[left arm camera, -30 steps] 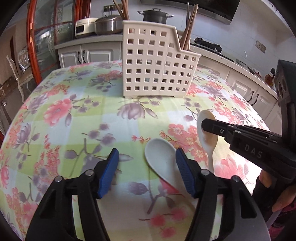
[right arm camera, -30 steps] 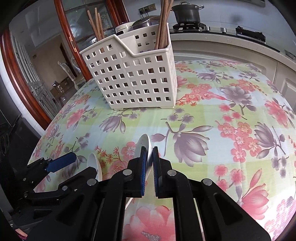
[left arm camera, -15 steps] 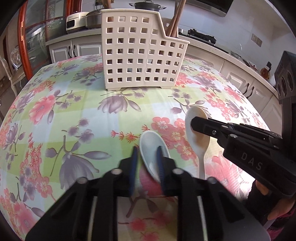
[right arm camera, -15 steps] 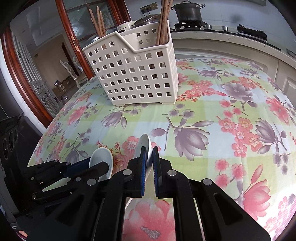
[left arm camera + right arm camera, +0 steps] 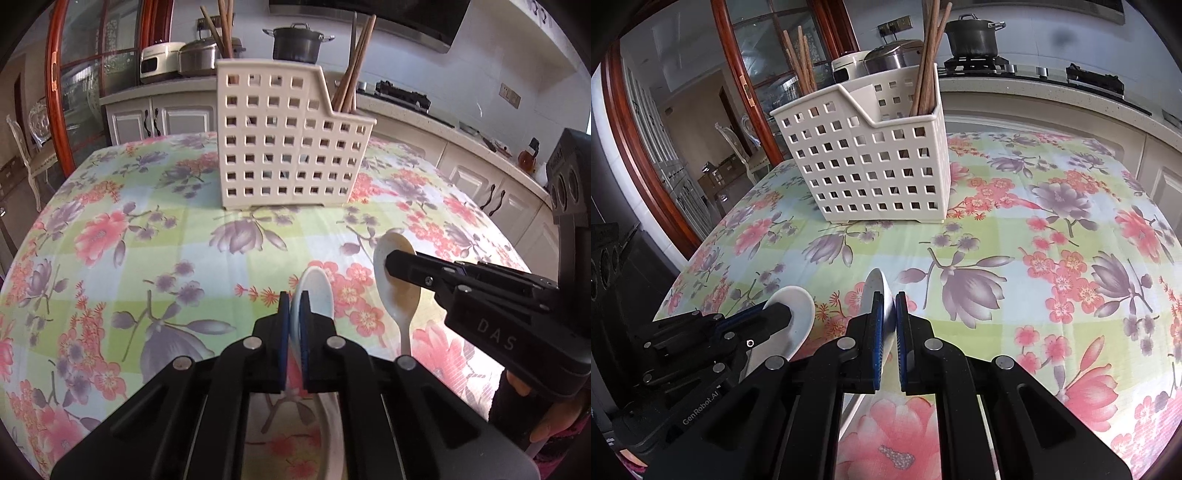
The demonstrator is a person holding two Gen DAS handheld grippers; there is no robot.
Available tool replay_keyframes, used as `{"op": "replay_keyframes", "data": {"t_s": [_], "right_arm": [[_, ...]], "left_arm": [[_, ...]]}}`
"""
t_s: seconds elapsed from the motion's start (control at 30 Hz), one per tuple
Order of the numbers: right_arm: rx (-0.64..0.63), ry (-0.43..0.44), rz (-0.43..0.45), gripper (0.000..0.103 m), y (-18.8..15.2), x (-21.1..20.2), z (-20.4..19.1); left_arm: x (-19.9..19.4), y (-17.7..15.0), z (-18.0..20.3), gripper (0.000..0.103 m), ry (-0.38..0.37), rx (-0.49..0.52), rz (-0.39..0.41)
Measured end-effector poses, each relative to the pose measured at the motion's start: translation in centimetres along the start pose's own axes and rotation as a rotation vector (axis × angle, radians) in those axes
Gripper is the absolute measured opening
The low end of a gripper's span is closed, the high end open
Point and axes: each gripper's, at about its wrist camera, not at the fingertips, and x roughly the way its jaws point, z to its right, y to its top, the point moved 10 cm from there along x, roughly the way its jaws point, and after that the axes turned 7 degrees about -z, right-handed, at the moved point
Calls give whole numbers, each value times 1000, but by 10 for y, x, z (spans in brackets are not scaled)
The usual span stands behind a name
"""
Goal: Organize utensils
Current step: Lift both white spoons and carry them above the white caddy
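Note:
My left gripper [image 5: 293,306] is shut on a pale blue-white ceramic spoon [image 5: 317,291], held above the floral tablecloth. My right gripper [image 5: 888,306] is shut on a cream spoon [image 5: 877,288]; that spoon also shows in the left wrist view [image 5: 397,280], gripped at its bowl. The left gripper and its spoon [image 5: 796,314] show at lower left of the right wrist view. A cream perforated utensil basket [image 5: 288,140] stands upright farther back on the table, with wooden chopsticks [image 5: 351,85] in it. The basket also shows in the right wrist view [image 5: 871,162].
The round table carries a floral cloth [image 5: 129,240]. Behind it runs a kitchen counter with a black pot [image 5: 297,40], rice cookers [image 5: 195,55] and white cabinets [image 5: 498,192]. A red-framed glass door [image 5: 646,147] and a chair [image 5: 22,147] stand at the left.
My left gripper closed on the pale spoon and lifted it off the cloth. Both grippers rose and the basket now sits lower in view. The right gripper kept its hold.

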Motion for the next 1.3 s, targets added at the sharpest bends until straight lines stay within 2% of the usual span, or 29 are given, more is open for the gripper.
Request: {"op": "replay_keyframes", "data": {"t_s": [0.27,0.53,1.3], "right_arm": [[-52,-26,77,7,17,-24,-12],[-45,-49,154,7,44,-44,-9],[-107,-100,328,7,147,-84,-10]], "left_arm": [[-32,17,-1,5,2,-4,90],[-58,44,-5,5,22,-1,177],[-104,154,0,5,90,33,353]]}}
